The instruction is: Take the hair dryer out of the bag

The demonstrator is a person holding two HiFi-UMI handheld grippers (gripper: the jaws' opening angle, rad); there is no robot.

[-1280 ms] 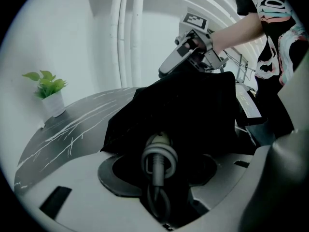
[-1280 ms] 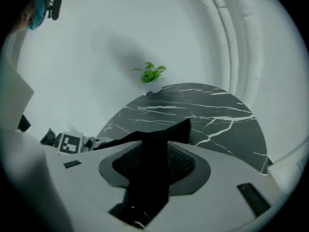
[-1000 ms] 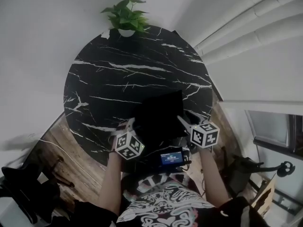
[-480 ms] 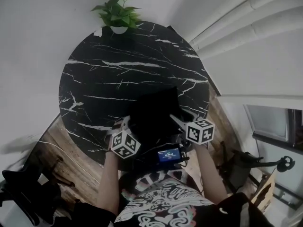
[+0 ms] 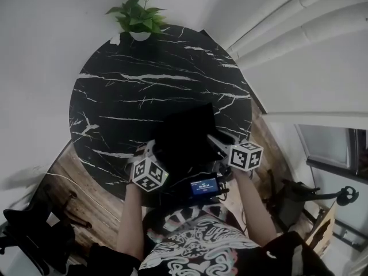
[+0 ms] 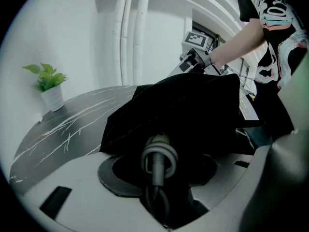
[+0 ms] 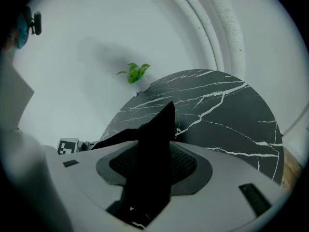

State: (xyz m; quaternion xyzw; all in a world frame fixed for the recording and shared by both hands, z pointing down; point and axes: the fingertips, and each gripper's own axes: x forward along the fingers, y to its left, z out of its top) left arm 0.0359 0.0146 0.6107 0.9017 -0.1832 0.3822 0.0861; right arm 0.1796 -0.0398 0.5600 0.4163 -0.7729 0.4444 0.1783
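A black bag point(image 5: 187, 132) lies on the near part of the round black marble table point(image 5: 132, 85). My left gripper point(image 5: 150, 149) is at the bag's near left edge. In the left gripper view the hair dryer's grey cord end with its loop point(image 6: 158, 156) sits between the jaws amid black cloth point(image 6: 193, 105), and my left gripper point(image 6: 159, 175) looks shut on it. My right gripper point(image 5: 217, 144) is at the bag's right edge. Its jaws have just been opening, and an upright fold of the bag point(image 7: 157, 139) stands between them in my right gripper point(image 7: 152, 170).
A potted plant point(image 5: 138, 19) stands at the table's far edge. A small device with a lit screen point(image 5: 204, 186) hangs at the person's waist, just off the near rim. White pipes point(image 5: 299, 22) run along the wall at the right. Wooden floor point(image 5: 75, 177) shows below the table.
The right gripper has rolled slightly at the bag's right edge. The left gripper has stayed put. The head view has shifted a little, so the table sits higher in the picture.
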